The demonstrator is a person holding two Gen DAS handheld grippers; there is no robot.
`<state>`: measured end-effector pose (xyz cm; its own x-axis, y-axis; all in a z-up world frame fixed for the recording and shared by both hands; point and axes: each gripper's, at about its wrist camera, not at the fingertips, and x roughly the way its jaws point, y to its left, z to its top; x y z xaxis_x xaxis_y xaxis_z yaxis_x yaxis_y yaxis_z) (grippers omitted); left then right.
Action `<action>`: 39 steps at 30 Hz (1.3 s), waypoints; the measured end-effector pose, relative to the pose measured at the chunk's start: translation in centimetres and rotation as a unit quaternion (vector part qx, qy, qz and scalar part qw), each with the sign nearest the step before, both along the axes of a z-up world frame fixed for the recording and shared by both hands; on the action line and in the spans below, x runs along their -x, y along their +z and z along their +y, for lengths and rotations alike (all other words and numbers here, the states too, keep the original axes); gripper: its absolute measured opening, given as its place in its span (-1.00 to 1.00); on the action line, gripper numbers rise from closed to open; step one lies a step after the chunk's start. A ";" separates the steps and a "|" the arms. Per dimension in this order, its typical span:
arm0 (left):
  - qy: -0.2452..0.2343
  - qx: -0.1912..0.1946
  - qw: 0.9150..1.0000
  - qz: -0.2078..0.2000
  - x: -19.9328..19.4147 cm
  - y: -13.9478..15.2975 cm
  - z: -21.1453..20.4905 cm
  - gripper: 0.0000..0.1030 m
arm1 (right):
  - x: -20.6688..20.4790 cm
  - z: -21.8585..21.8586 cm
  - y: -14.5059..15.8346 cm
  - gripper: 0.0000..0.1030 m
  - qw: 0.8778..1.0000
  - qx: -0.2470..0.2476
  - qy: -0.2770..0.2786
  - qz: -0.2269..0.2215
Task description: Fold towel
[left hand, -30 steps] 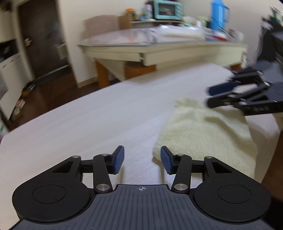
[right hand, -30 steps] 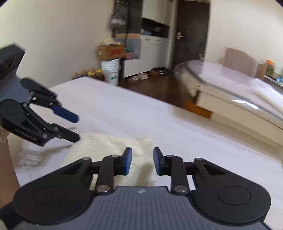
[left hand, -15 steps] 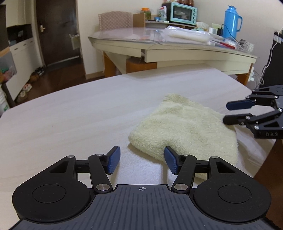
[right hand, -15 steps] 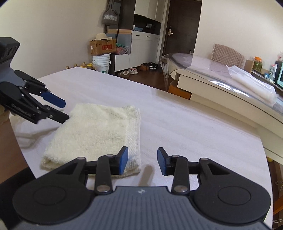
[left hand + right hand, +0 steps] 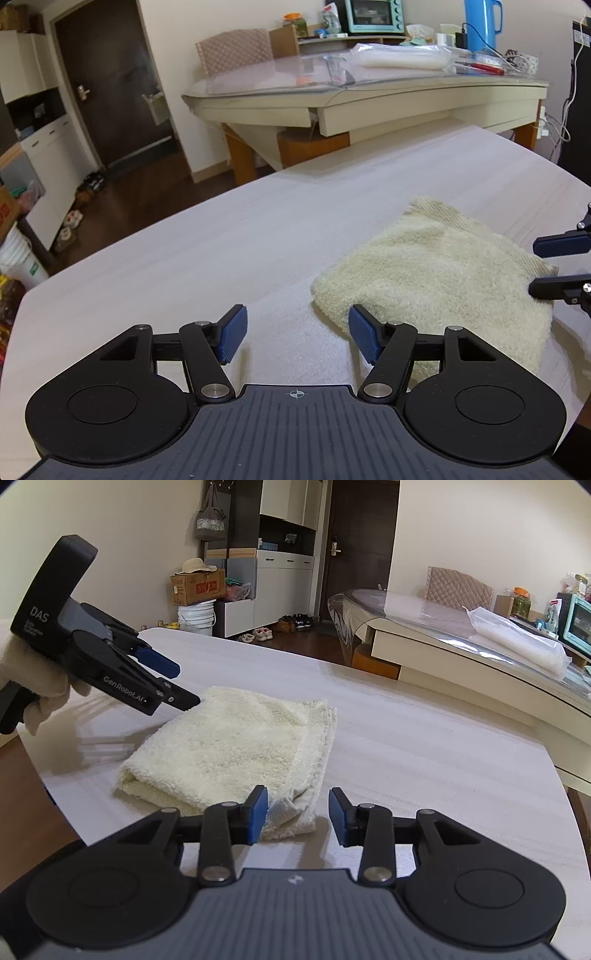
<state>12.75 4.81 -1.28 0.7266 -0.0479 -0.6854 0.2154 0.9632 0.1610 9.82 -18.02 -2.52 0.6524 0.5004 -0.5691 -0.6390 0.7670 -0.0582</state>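
While lying folded in stacked layers on the table (image 5: pixel 424 746), towel (image 5: pixel 236 746) flanked by left gripper (image 5: pixel 293 334) and right gripper (image 5: pixel 298 814), both spread wide, empty. If refolding, align hemmed edges squarely.

The towel (image 5: pixel 236 746) lies on the counter (image 5: pixel 424 746). In the right wrist view the left gripper (image 5: pixel 184 686) hovers at its ten o'clock corner, the right gripper (image 5: pixel 297 814) at five o'clock.
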 end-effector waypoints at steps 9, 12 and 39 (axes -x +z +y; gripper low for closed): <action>-0.023 0.068 0.997 0.002 6.5 1.5 -1.9 0.26 | 0.3 -0.9 0.2 -0.13 1.000 -0.008 -0.009 -0.001; -0.030 0.062 0.998 0.006 7.1 1.0 -2.9 0.26 | 0.2 -1.0 0.2 -0.12 1.000 -0.009 -0.010 -0.003; -0.003 0.030 1.000 0.003 8.1 -0.7 -3.8 0.34 | 0.0 -2.4 0.3 0.02 0.997 -0.063 -0.035 -0.006</action>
<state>4.66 0.99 -1.93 0.7213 -0.0939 -0.6862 0.2229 0.9695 0.1016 9.78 -20.46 -2.21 0.6939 0.5213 -0.4967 -0.5842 0.8108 0.0349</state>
